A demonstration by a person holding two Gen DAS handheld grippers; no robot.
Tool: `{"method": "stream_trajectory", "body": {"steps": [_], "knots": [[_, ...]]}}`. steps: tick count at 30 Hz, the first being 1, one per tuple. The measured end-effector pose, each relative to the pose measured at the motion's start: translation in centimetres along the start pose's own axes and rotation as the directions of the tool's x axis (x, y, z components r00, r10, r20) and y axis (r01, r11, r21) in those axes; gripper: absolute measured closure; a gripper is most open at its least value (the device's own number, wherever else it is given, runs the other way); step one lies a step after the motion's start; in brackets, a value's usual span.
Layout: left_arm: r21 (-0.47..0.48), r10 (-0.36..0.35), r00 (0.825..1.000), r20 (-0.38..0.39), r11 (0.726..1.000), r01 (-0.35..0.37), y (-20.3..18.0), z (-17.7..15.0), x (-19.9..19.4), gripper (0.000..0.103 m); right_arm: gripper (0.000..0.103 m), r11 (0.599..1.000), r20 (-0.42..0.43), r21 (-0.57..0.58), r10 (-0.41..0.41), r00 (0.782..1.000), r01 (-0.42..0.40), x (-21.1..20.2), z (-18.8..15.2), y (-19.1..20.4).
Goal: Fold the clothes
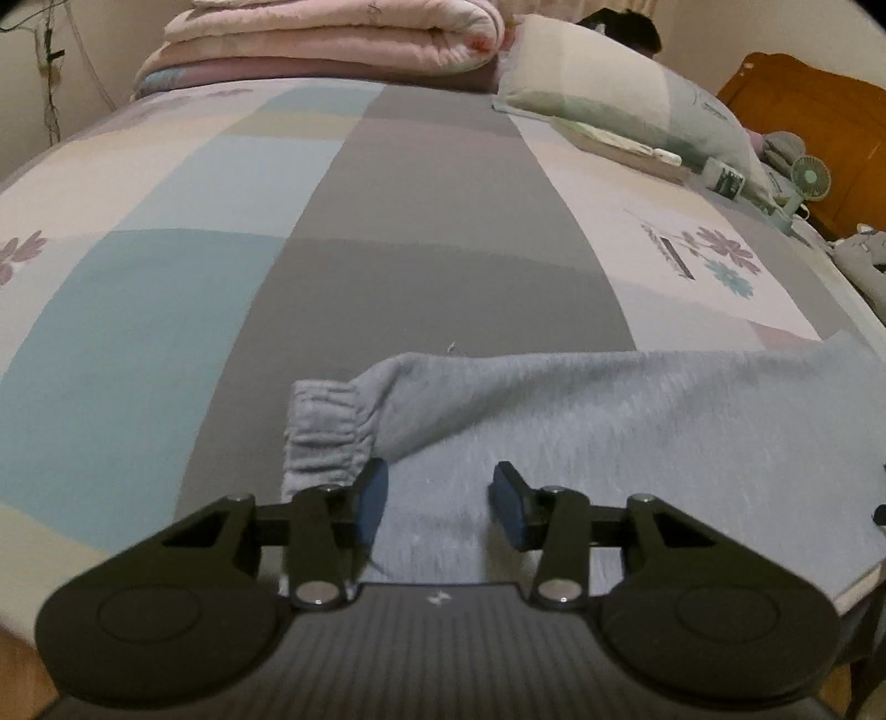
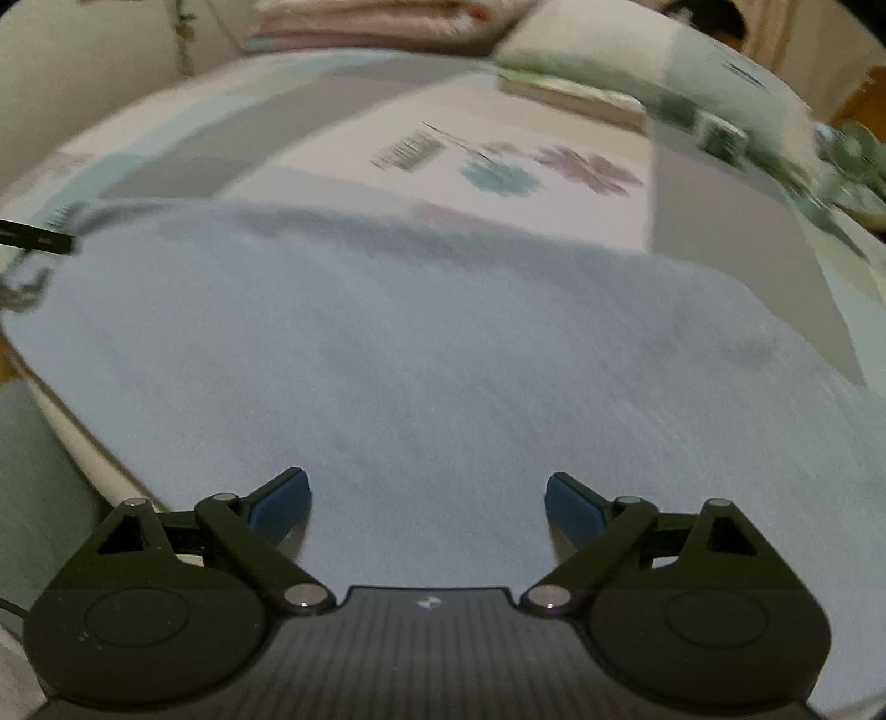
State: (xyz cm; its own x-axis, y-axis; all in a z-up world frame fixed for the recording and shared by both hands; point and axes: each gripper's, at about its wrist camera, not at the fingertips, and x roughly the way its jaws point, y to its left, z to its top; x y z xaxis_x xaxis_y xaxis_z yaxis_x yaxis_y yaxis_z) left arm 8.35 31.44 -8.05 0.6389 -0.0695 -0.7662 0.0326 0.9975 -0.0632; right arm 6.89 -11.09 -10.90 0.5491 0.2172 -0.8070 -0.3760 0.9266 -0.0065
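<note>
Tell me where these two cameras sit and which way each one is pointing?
Left wrist: sits on the left gripper, looking forward across the bed at the elastic cuff of the grey sweatpants; its two open blue-padded fingers show.
Right wrist: sits on the right gripper, looking low over the broad part of the sweatpants; its open fingers show.
Shared: the sweatpants, the patchwork bed sheet, the pillow and the folded pink quilt.

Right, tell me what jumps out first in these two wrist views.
The pale grey sweatpants spread along the near edge of the patchwork bedsheet, elastic cuff just ahead of the open left gripper. The open right gripper hovers over the same fabric. At the far end sit folded pink quilts and a pillow.
</note>
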Motion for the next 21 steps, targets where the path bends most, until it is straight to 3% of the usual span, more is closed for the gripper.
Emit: {"method": "stream_trajectory", "body": {"steps": [4, 7, 10, 16, 19, 21], "knots": [[0.106, 0.032, 0.999, 0.02, 0.994, -0.034, -3.3, 0.9, -1.6, 0.05, 0.007, 0.997, 0.039, 0.072, 0.004, 0.999, -0.006, -0.4, 1.7, -2.4], [0.169, -0.084, 0.995, 0.053, 0.983, 0.074, -7.2, 2.9, -2.2, 0.045, 0.005, 0.997, 0.092, 0.083, -0.005, 0.996, -0.003, -0.2, 4.4, -3.8], [0.215, -0.205, 0.978, 0.044, 0.958, 0.191, -11.3, 4.6, -1.3, 0.039, 0.005, 0.998, 0.12, 0.055, -0.025, 0.992, 0.018, 1.3, 6.6, -4.9], [0.297, -0.374, 0.927, -0.018, 0.883, 0.363, -19.5, 6.7, 2.2, 0.039, 0.005, 0.997, 0.131, 0.062, -0.046, 0.99, 0.039, 4.6, 9.6, -8.6], [0.269, -0.401, 0.912, -0.085, 0.872, 0.408, -21.1, 5.5, 4.6, 0.039, 0.005, 0.992, 0.11, 0.124, -0.024, 0.994, 0.01, 6.3, 9.8, -11.1], [0.261, -0.4, 0.912, -0.092, 0.874, 0.41, -21.7, 4.7, 5.2, 0.039, 0.004, 0.988, 0.094, 0.153, 0.006, 0.996, -0.02, 7.3, 8.8, -12.2]]}}
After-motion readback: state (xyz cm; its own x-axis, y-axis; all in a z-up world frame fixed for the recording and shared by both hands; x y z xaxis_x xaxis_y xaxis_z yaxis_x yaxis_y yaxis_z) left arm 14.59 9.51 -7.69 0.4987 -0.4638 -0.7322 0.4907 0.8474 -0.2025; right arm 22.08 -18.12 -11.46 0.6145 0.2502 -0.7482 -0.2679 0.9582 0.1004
